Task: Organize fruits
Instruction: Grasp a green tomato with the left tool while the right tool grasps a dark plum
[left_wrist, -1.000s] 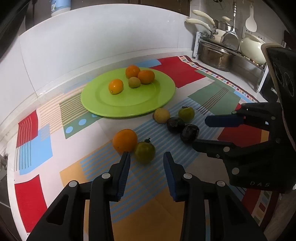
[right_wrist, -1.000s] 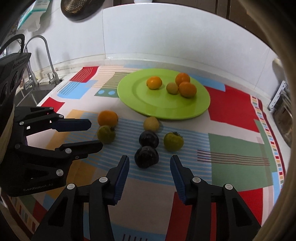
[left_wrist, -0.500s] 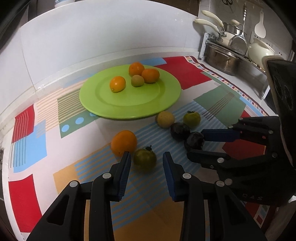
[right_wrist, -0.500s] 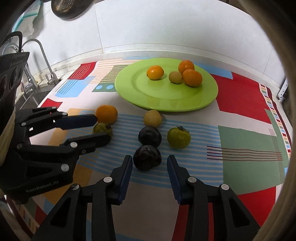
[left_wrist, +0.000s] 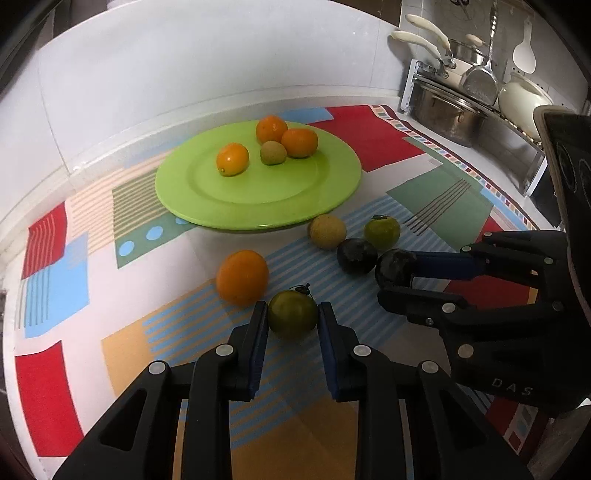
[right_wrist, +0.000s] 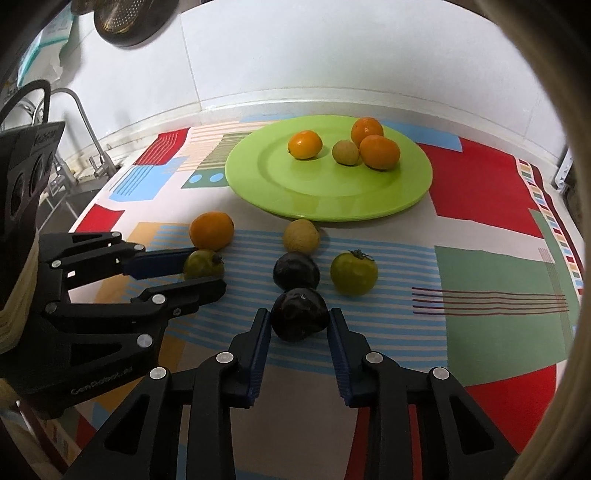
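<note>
The left gripper (left_wrist: 292, 317), made of matte black plastic with ribbed blue pads, was closed on a round dull green fruit with a small dry stem (left_wrist: 293, 318); both pads pressed its smooth sides. This fruit sat on the flat printed mat with red, blue, green and yellow blocks and stripes (left_wrist: 373, 142). Just beside it, to the far left, lay a smooth round orange fruit (left_wrist: 242, 277).

The right gripper (right_wrist: 299, 326), of the same black plastic and blue pads, was closed on a dark purple, almost black round fruit with a slightly dimpled skin (right_wrist: 300, 318), which also rested on the mat. A second dark purple round fruit (right_wrist: 296, 270) lay directly behind it, touching or nearly touching. Further back sat a pale yellow round fruit with rough matte skin (right_wrist: 301, 236), and to the right a glossy yellow-green fruit with a dry stem (right_wrist: 354, 272).

Beyond them stood a wide, shallow, glossy lime green round plate (right_wrist: 266, 173). On it were three shiny orange fruits and one small pale green one, the small one close against two of the oranges.

In the left wrist view, at the far right, a rack held a steel pot (left_wrist: 445, 112) and cream-coloured cookware (left_wrist: 524, 98).
</note>
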